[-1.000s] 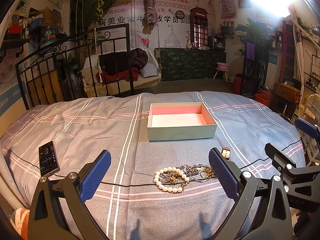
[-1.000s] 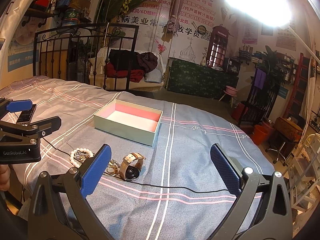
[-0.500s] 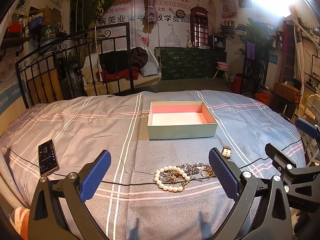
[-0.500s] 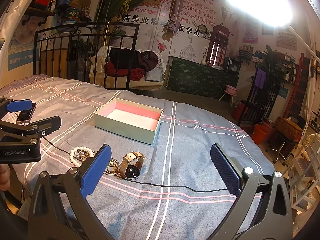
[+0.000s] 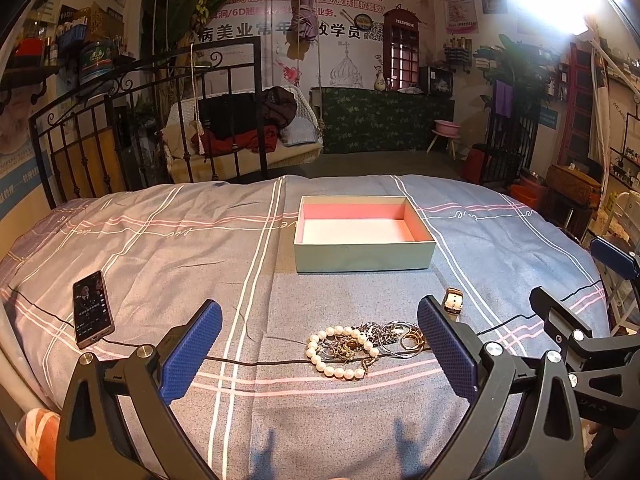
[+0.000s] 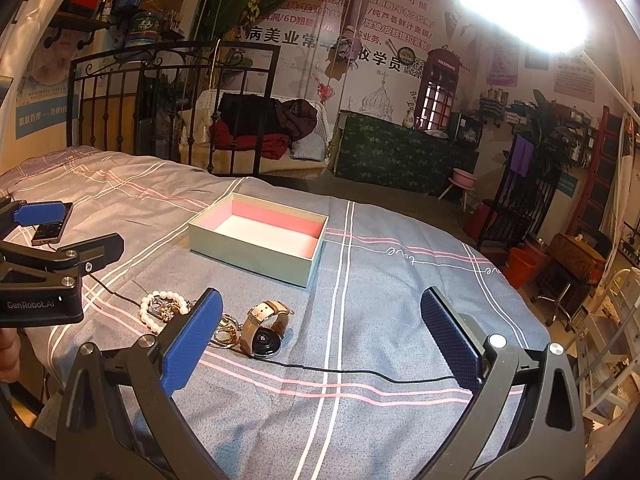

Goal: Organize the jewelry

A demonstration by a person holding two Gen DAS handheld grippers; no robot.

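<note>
Little has moved since a second ago; both claws hold almost the same hover over the bed, the view from each barely shifting. The left claw stands wide and empty, its blue pads framing the jewelry pile that lies directly ahead on the bedspread; the right claw is equally wide and empty, with the pile off to its left, partly behind its left pad. The pearl bracelet curls at the pile's left end, tangled chains and gold rings trailing rightward, so the heap's long axis runs across the left claw's line of approach; the watch lies just beside the rings, near the right claw's left pad. A thin black cable crosses the bedspread under the pile. The open box, pink-walled and with nothing in it, sits beyond the jewelry, well apart; the stretch between is bare fabric. The left claw appears the nearer and better aligned for the pearls, the right for the watch. A phone rests far left, out of the path.
</note>
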